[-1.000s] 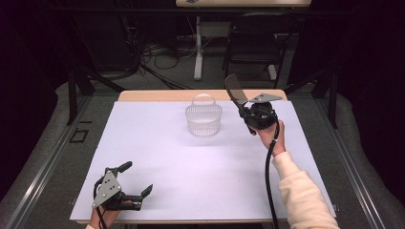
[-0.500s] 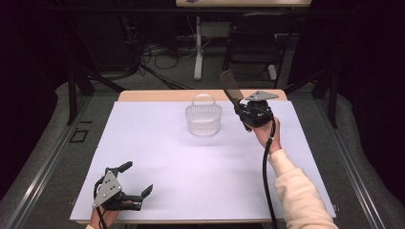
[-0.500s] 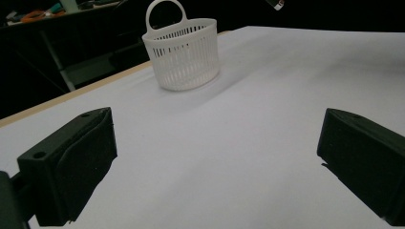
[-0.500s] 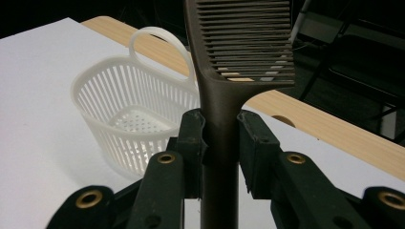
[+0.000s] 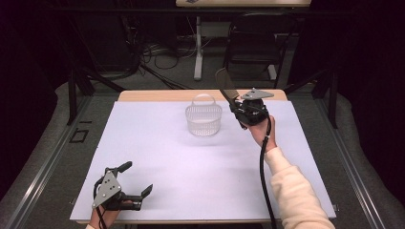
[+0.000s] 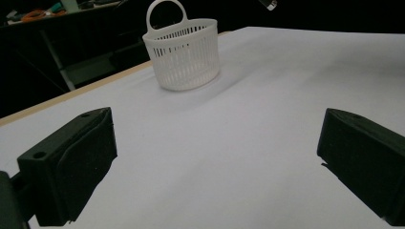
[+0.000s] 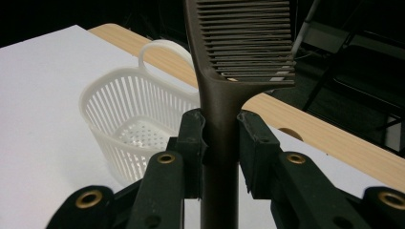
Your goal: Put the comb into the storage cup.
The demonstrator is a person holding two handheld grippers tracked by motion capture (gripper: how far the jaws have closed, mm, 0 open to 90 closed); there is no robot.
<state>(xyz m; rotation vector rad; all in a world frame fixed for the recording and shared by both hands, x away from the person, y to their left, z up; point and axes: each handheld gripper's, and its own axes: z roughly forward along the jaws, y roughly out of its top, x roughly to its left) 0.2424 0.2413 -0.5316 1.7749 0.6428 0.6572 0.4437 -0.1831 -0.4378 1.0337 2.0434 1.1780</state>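
1. We are seeing a flat white table surface (image 5: 181,176) with a smooth matte look, and along its far edge a strip of pale wood (image 5: 157,95) is showing.
2. A small round white plastic basket (image 5: 204,119) with thin vertical slats is standing upright on the far middle part of the white surface. In the right gripper view its bottom is dotted with small holes, and a loop handle is rising from its far rim.
3. The right gripper (image 5: 237,106), black with brass-coloured rivets, is being held up above the table just to the right of the basket, apart from it.
4. Its jaws are closing firmly on the handle of a dark brown plastic comb (image 7: 239,52). The comb is pointing up and away, and its fine parallel teeth are forming a flat rectangular head above the jaws.
5. The left gripper (image 5: 136,179) is lying low at the near left corner of the white surface, with a grey three-cornered plate on its top. Its two blocky black jaws are standing wide apart with nothing between them.
6. In the left gripper view the basket is standing well ahead of these open jaws.
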